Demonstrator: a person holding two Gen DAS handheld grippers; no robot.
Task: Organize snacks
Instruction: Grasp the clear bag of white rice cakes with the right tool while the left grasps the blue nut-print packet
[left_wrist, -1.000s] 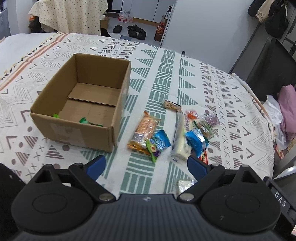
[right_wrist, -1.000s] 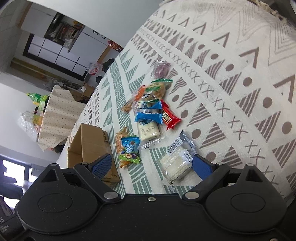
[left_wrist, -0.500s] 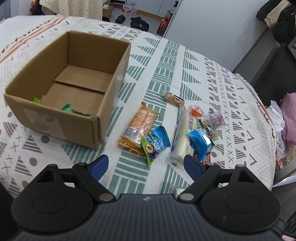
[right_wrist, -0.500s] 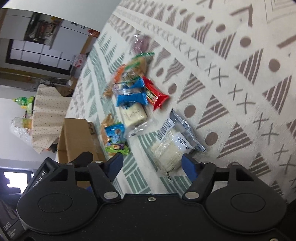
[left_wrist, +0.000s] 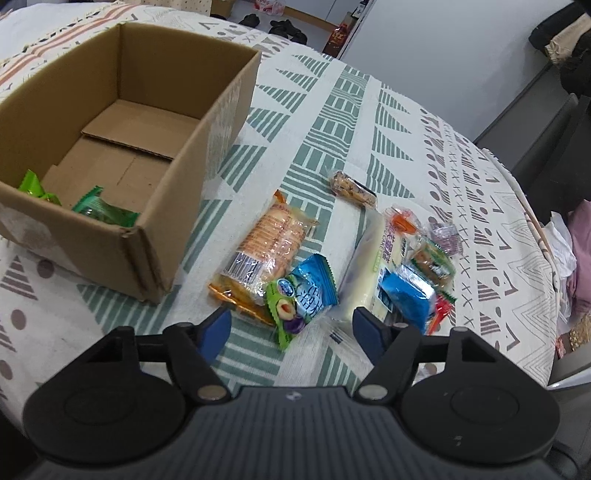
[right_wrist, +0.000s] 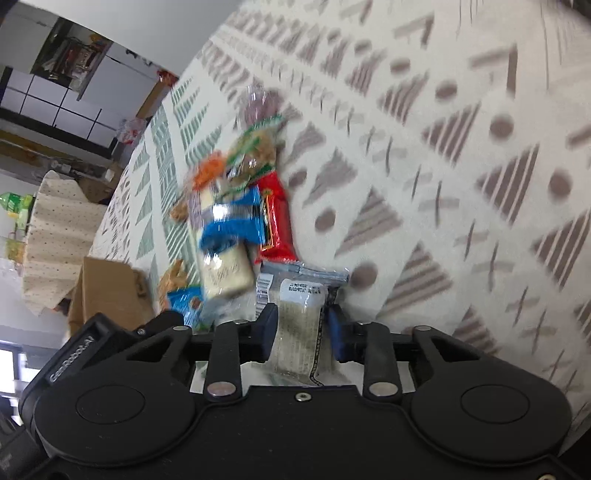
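Note:
A pile of snacks lies on the patterned tablecloth (left_wrist: 332, 122), right of an open cardboard box (left_wrist: 225, 122) holding two green packets (left_wrist: 103, 212). My left gripper (left_wrist: 291, 328) hovers low over a blue-and-green packet (left_wrist: 304, 295) beside an orange cracker pack (left_wrist: 269, 243). Its jaws are closing, and the pads stand apart from the packet between them. My right gripper (right_wrist: 301, 326) is closing on a white snack packet (right_wrist: 299, 314), with both pads against its sides. Beyond it lie a blue packet (right_wrist: 232, 221) and a red one (right_wrist: 275, 221).
A long white pack (left_wrist: 373, 266), a blue packet (left_wrist: 406, 299) and a nut bar (left_wrist: 351, 188) sit in the pile. The table's edge curves at the right by pink cloth (left_wrist: 580, 258). A dotted-cloth table (right_wrist: 55, 240) stands behind the box (right_wrist: 107, 291).
My left gripper has sunk toward the snack pile and its jaws have narrowed. My right gripper's jaws have come together around the white packet, which lay free before.

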